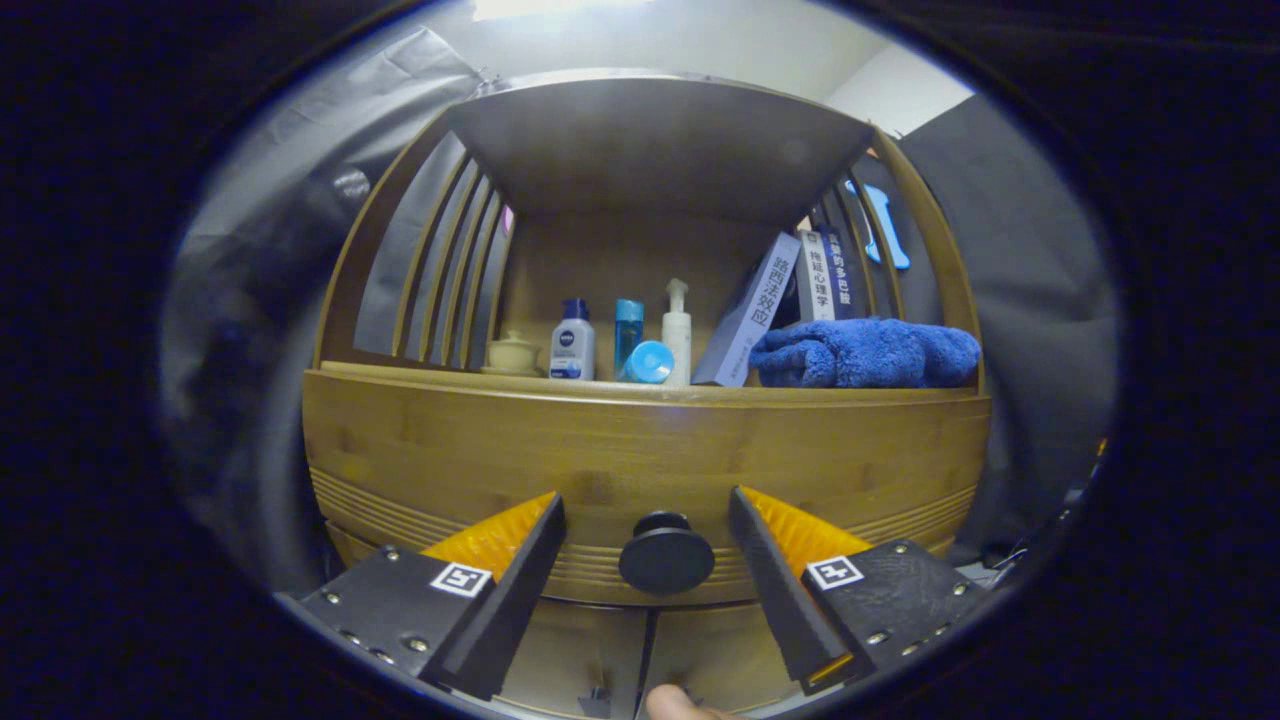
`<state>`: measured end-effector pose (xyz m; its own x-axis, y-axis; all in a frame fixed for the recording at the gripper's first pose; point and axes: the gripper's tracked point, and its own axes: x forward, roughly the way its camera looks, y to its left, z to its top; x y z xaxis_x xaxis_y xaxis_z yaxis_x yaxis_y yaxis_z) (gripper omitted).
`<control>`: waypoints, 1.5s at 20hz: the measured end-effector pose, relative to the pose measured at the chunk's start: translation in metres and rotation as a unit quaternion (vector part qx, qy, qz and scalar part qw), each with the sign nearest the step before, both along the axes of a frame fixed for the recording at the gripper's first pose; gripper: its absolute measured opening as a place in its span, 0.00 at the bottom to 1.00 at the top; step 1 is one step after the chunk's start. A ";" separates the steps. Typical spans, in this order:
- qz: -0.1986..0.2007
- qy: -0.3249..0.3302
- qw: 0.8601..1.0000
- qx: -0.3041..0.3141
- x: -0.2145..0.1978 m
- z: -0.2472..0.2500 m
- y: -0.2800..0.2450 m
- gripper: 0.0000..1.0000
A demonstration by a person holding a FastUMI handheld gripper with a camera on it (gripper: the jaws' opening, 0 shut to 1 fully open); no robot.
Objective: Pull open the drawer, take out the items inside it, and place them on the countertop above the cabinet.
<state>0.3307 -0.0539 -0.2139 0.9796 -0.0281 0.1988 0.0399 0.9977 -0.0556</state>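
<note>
A wooden cabinet faces me, its drawer front closed, with a round dark knob low in the middle. My gripper is open, and the knob sits between the two fingers without either touching it. Above the drawer runs the countertop under a shelf roof. The drawer's inside is hidden.
On the countertop stand a small lidded cup, a white bottle with a blue cap, a blue bottle, a round blue lid, a pump bottle, leaning books and a blue towel. A fingertip shows below the knob.
</note>
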 end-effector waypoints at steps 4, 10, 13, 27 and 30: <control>0.001 -0.007 1.000 -0.007 0.000 -0.005 0.000 0.99; -0.004 0.055 0.998 0.006 -0.012 -0.021 -0.013 0.98; -0.001 0.042 0.999 -0.004 -0.034 -0.002 -0.018 0.97; -0.016 0.146 0.989 -0.003 -0.169 0.077 -0.020 0.98; -0.042 0.157 0.987 -0.011 -0.189 0.113 -0.021 0.98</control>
<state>0.1420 -0.0747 -0.1007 0.9873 -0.1113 -0.1130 0.1001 0.9898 -0.1011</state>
